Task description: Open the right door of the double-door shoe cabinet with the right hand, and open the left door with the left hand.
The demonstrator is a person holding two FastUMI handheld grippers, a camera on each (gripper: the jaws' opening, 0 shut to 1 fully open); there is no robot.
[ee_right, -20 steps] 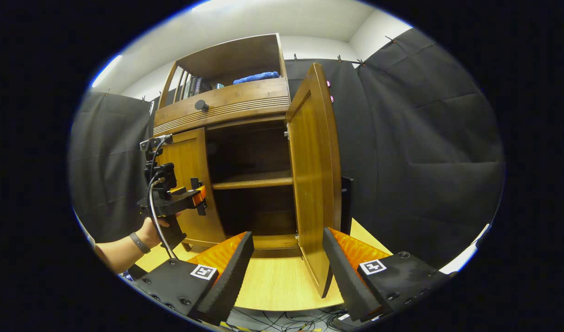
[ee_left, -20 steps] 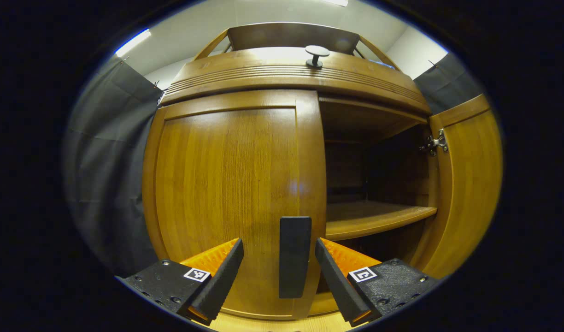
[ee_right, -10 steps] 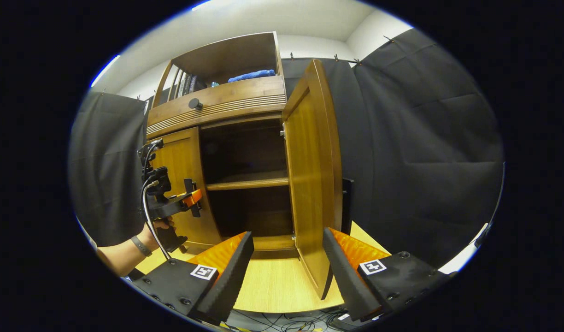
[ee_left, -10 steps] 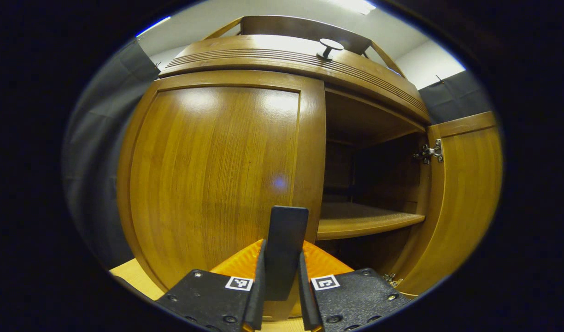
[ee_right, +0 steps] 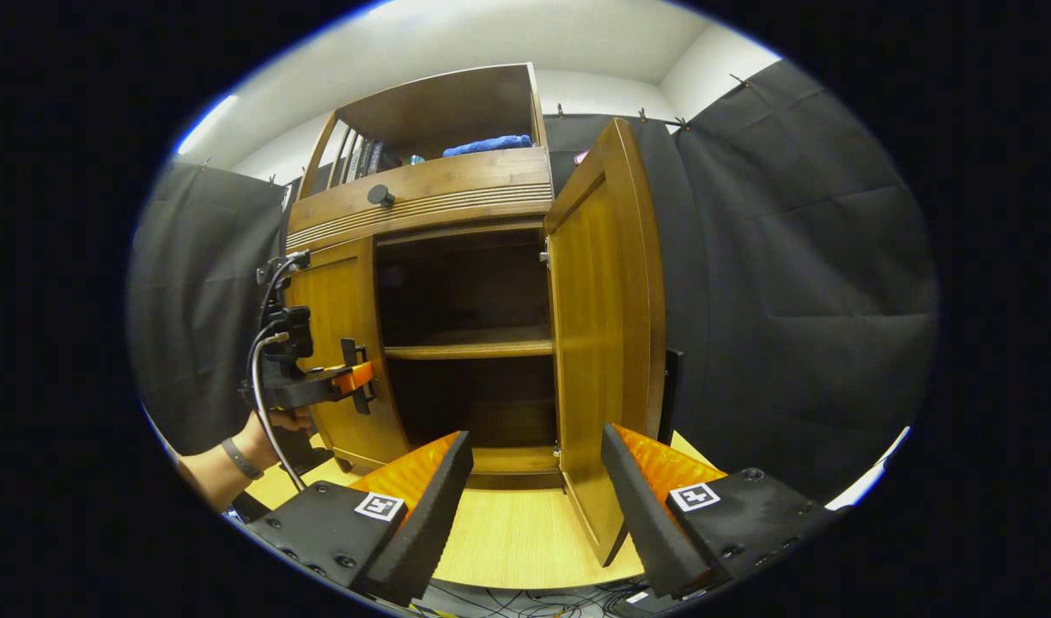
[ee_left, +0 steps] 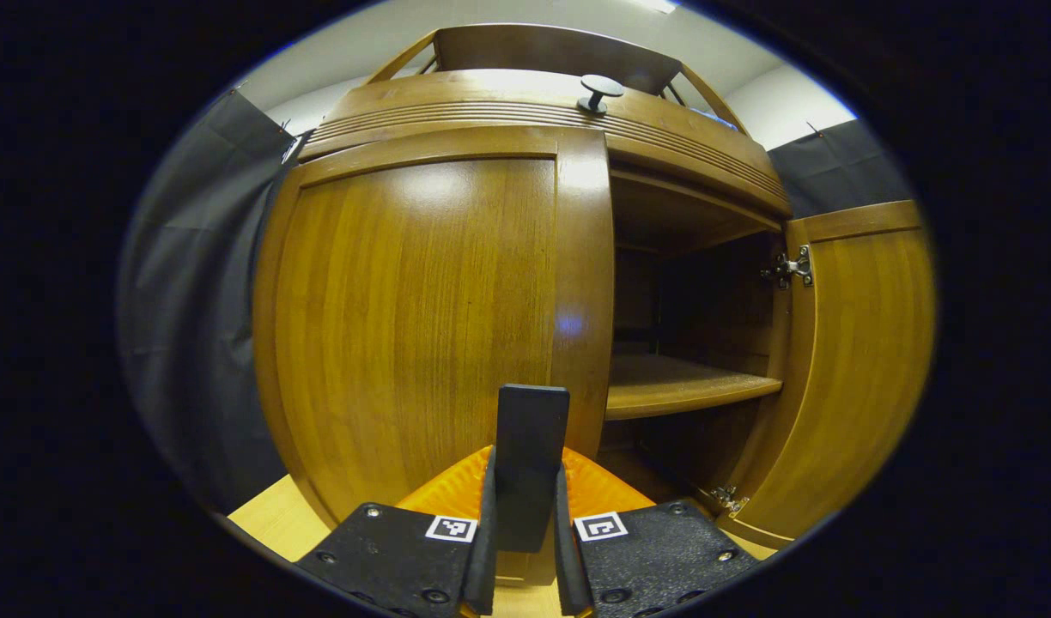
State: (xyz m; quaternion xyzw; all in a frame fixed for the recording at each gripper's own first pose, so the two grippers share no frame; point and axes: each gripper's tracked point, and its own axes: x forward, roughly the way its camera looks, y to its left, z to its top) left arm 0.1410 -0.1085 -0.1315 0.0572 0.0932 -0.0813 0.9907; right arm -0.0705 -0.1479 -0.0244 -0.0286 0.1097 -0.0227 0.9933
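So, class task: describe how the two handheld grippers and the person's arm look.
Both the left gripper and the right gripper have black wedge fingers backed in ribbed orange, with square black-and-white tags. Black cables loop off the left one; a dark wristband circles the wrist.

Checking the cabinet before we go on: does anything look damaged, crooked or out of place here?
Nothing stands out. The right door hangs open, straight on its hinge, the left door sits closed and flush, and the left claw is clamped on its black handle. The right claw is open, holding nothing.
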